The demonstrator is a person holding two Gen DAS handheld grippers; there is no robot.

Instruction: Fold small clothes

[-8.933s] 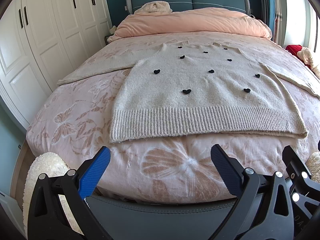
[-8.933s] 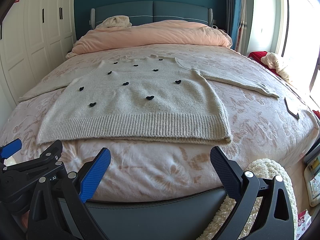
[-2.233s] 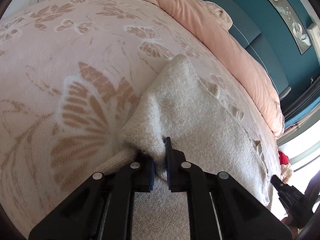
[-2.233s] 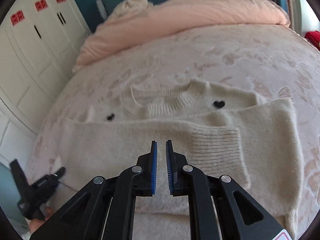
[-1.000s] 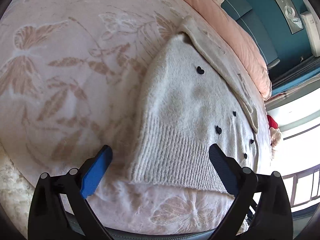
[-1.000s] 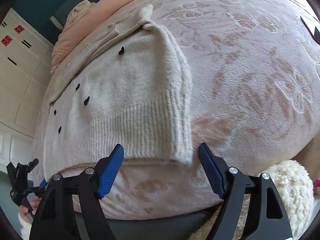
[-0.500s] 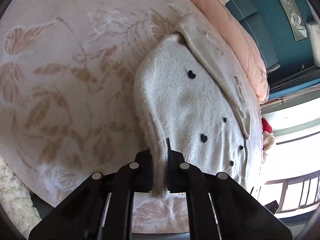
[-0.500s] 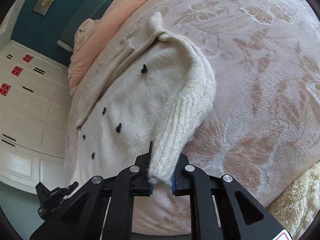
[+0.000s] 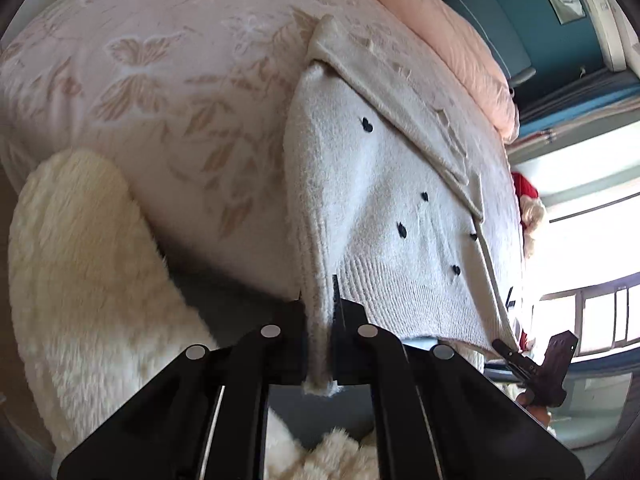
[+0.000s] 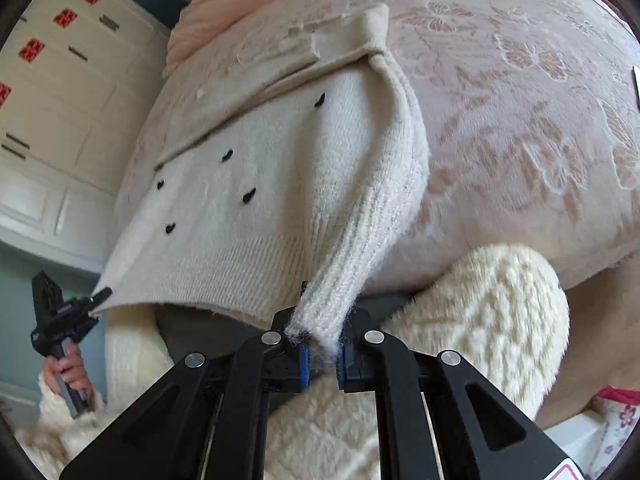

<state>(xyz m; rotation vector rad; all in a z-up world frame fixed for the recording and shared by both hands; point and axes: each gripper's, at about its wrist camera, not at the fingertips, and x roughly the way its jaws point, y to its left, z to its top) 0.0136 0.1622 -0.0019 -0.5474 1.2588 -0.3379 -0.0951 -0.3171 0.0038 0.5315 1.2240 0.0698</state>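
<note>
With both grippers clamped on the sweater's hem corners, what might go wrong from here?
The right gripper pinches only the corner tip of the sweater, so it may slip out. The sleeves lie loosely folded across the chest; lifting may undo them. The left gripper holds the hem off the bed, stretching it unevenly.

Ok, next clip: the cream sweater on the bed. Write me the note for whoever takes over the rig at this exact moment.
Left gripper: shut on the sweater's hem corner on its side.
Right gripper: shut on the other hem corner.
Where things are: the sweater lies on the bed, hearts up, with its ribbed hem lifted at the foot edge and stretched between the two grippers.
Done: both sleeves are folded across the chest, and both bottom corners are gripped.
Left: probably carry the hem up toward the collar to fold the body, set it down, release, then smooth or fold again.
</note>
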